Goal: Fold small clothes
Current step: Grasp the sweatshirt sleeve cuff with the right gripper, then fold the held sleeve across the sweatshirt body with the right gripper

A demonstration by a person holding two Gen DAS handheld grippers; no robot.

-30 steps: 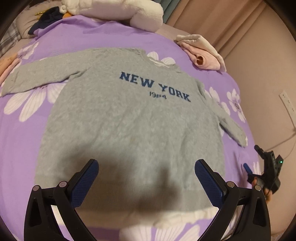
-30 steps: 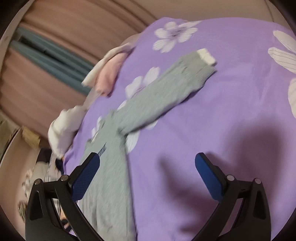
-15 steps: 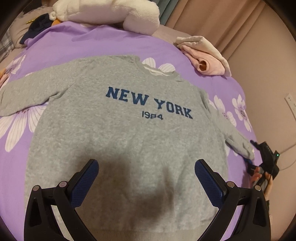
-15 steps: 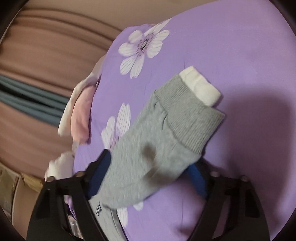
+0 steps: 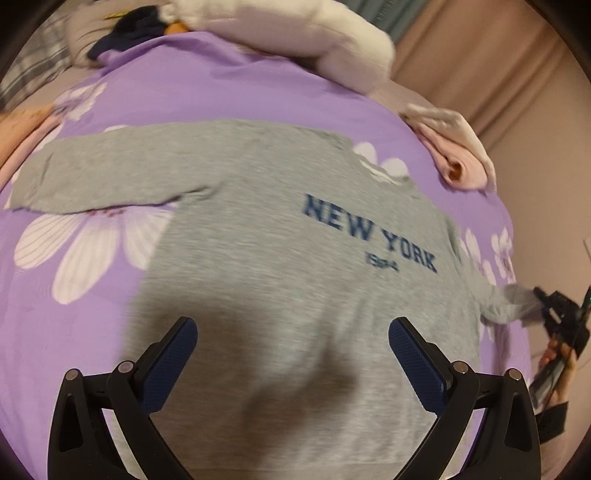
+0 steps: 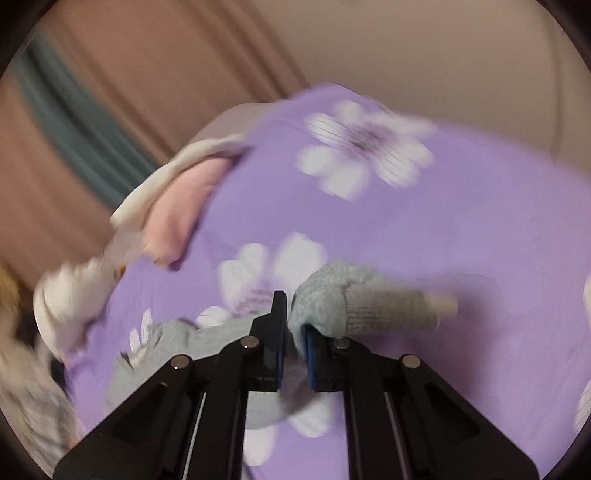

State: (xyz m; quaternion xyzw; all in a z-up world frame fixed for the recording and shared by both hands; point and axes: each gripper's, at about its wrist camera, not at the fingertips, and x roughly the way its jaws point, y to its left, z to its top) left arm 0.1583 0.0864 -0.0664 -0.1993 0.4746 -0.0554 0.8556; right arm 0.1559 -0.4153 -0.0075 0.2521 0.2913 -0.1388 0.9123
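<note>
So the bed is the biggest thing I see, with a purple cover that has big white flowers on it. My gray sweater lies flat on it, front side up, with blue letters that say NEW YORK. One sleeve is stretched out flat to the left in my left view. The other sleeve is on the right side, and its end is lifted off the bed.

At the far end of the bed is a big white fluffy thing, too blurry to name. Next to it, near the bed's edge, is a small pile of pink and white clothes. Brown curtains hang behind the bed.

My left tongs are spread wide over the bottom part of the sweater. Nothing is between them, and they cast a dark shadow on the gray cloth.

My right tongs have just been closing, and now they pinch the right sleeve near its cuff. The gray cuff sticks out to the right of the tongs, with a bit of white at its tip. This view is blurry.
</note>
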